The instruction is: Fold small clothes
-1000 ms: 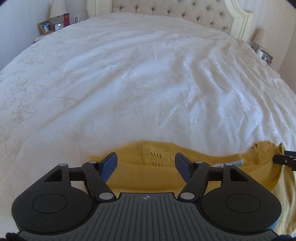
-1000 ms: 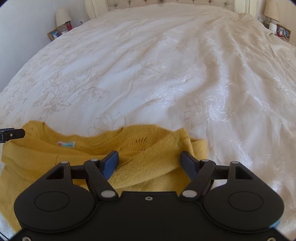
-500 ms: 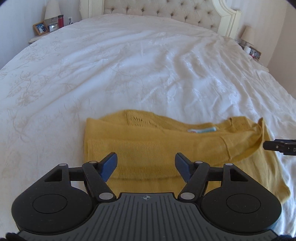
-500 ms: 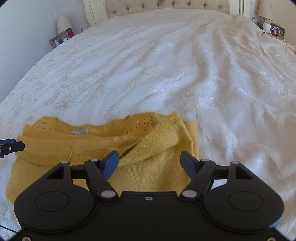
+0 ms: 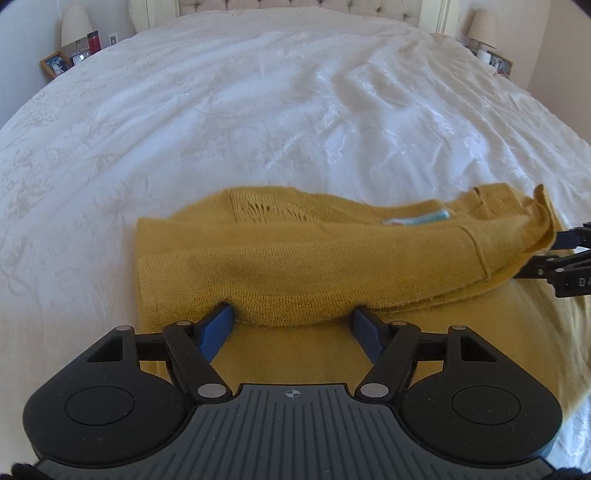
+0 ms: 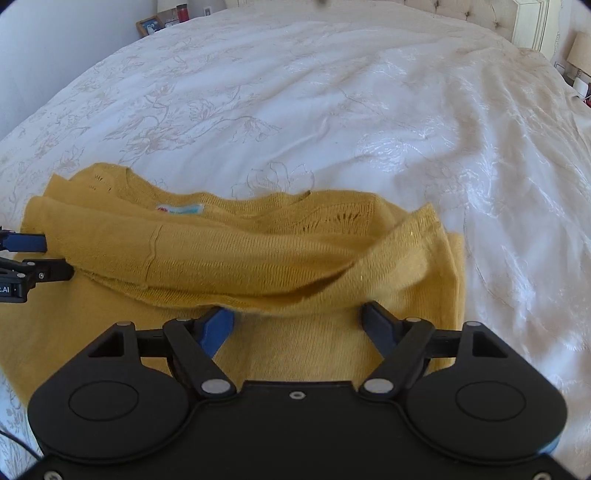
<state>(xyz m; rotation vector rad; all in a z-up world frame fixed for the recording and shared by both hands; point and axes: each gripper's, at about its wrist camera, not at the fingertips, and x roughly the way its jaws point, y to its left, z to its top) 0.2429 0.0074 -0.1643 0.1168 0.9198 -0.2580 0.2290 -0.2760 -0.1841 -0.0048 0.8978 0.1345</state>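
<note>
A mustard-yellow knitted sweater (image 5: pixel 332 266) is seen lying on a white embroidered bedspread (image 5: pixel 258 110), near the near edge of the bed, with its far part doubled over toward the near side into a thick fold. The left gripper (image 5: pixel 293 325) is held with its blue-padded fingers (image 5: pixel 216 326) spread wide, the hanging edge of the fold resting between them without being pinched. The right gripper (image 6: pixel 299 321) is likewise spread apart at the fold's edge, nothing clamped. A pale blue neck label (image 6: pixel 181 209) is shown at the collar. Framed photographs (image 5: pixel 55 64) and a lamp (image 5: pixel 75 24) are placed at the far left
</note>
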